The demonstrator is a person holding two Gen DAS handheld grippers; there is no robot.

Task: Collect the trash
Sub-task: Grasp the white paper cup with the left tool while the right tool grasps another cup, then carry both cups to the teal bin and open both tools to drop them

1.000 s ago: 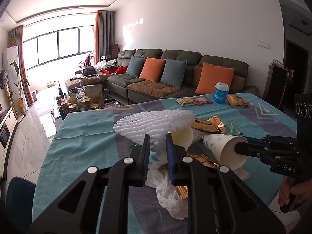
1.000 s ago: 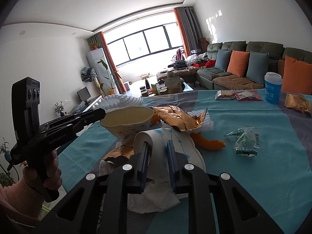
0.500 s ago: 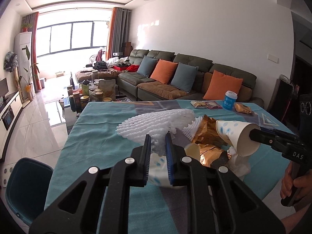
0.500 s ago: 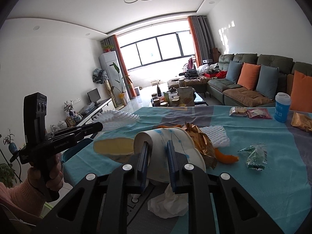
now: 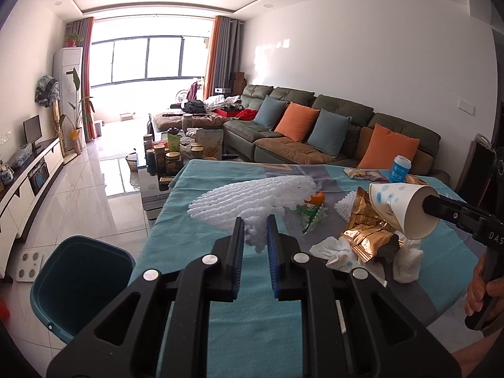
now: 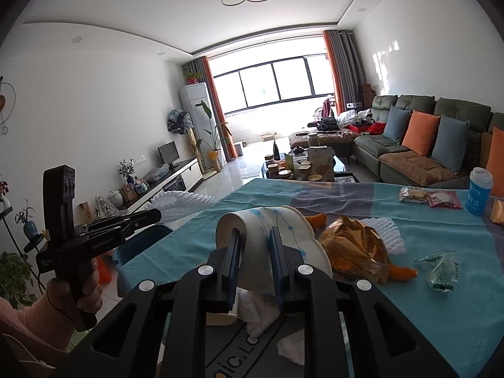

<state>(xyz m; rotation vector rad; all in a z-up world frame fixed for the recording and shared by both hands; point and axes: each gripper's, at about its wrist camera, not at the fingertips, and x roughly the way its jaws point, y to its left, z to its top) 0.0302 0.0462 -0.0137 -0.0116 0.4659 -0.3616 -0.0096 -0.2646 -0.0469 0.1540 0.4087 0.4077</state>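
My left gripper (image 5: 255, 239) is shut on a white foam fruit net (image 5: 252, 198) and holds it above the left edge of the teal tablecloth (image 5: 201, 186). In the right wrist view that gripper (image 6: 154, 215) and the net (image 6: 182, 201) hang over the table's left side, near the teal bin (image 6: 141, 245). My right gripper (image 6: 253, 245) is shut on a white paper cup (image 6: 267, 220) with blue dots, lifted off the table and lying sideways. The left wrist view has the cup (image 5: 400, 211) at the right, with one finger inside its mouth.
The teal bin (image 5: 78, 280) stands on the floor left of the table. On the cloth lie a gold wrapper (image 5: 365, 220), crumpled tissue (image 5: 334, 249), a green candy wrapper (image 5: 312, 217), orange peel (image 5: 316, 198), a second foam net (image 6: 384, 230), snack packets (image 5: 362, 173) and a blue cup (image 5: 400, 170).
My left gripper has carried the foam net leftward off the trash pile to the table's edge, and the bin has come into view. My right gripper has lifted the paper cup and drifted left.
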